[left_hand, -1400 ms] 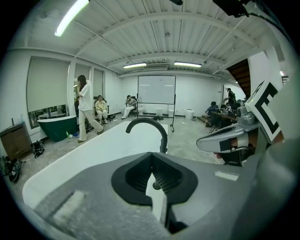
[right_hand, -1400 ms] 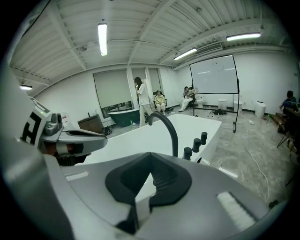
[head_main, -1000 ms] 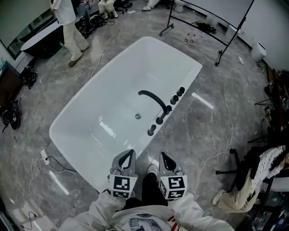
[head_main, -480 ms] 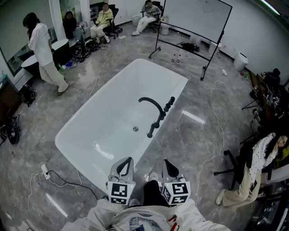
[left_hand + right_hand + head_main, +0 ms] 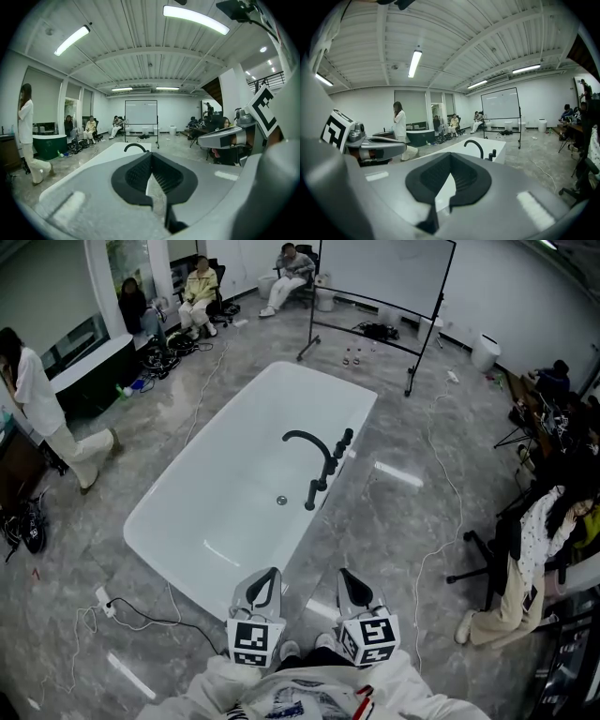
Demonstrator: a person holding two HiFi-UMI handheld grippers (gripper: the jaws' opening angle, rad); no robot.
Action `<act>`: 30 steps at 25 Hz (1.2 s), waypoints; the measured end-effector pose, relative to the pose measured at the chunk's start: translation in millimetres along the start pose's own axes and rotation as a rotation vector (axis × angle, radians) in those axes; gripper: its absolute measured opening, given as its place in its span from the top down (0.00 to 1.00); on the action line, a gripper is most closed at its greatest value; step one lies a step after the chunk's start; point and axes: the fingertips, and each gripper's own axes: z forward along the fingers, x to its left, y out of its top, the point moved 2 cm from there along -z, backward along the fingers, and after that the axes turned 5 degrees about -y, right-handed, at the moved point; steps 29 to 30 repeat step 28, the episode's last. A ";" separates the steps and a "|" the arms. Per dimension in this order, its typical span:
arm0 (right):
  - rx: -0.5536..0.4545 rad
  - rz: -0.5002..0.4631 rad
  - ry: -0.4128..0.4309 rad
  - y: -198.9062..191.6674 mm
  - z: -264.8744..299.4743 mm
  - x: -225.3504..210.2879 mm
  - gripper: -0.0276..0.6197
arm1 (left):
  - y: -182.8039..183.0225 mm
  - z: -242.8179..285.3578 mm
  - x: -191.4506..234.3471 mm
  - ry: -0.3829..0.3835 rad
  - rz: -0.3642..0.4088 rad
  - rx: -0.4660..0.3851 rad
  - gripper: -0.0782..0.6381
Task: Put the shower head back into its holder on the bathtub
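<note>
Item: white bathtub (image 5: 225, 474), mid floor, just beyond both grippers. Black curved spout (image 5: 307, 440) + row of black fittings (image 5: 330, 468) on tub's right rim; shower head can't be told apart among them. L gripper (image 5: 270, 574): fingers closed tip to tip, nothing between. R gripper (image 5: 343, 576): same, empty. Both near edge, well apart from fittings. Whiteboard (image 5: 380, 268) far.

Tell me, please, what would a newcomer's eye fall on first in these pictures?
The white bathtub stands alone in the middle of the grey stone floor, with a black arched faucet on its right-hand rim. At the bottom edge of the head view, the left gripper and right gripper sit side by side, jaws shut and empty.
</note>
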 end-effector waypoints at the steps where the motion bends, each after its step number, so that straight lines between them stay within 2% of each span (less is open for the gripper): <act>1: -0.002 -0.002 0.001 1.5 -3.5 -0.9 0.95 | 0.8 -1.9 -2.4 0.000 0.000 0.002 0.90; 10: -0.013 -0.024 0.030 4.8 -19.8 -9.9 0.95 | 8.3 -9.0 -15.7 0.025 0.009 -0.009 0.90; 17: -0.012 -0.022 0.046 2.1 -21.6 -8.7 0.95 | 9.4 -5.7 -26.5 0.014 0.016 -0.007 0.90; 30: 0.007 -0.026 0.057 -6.5 -14.6 6.3 0.95 | -2.2 -15.1 -16.6 0.021 0.001 0.004 0.90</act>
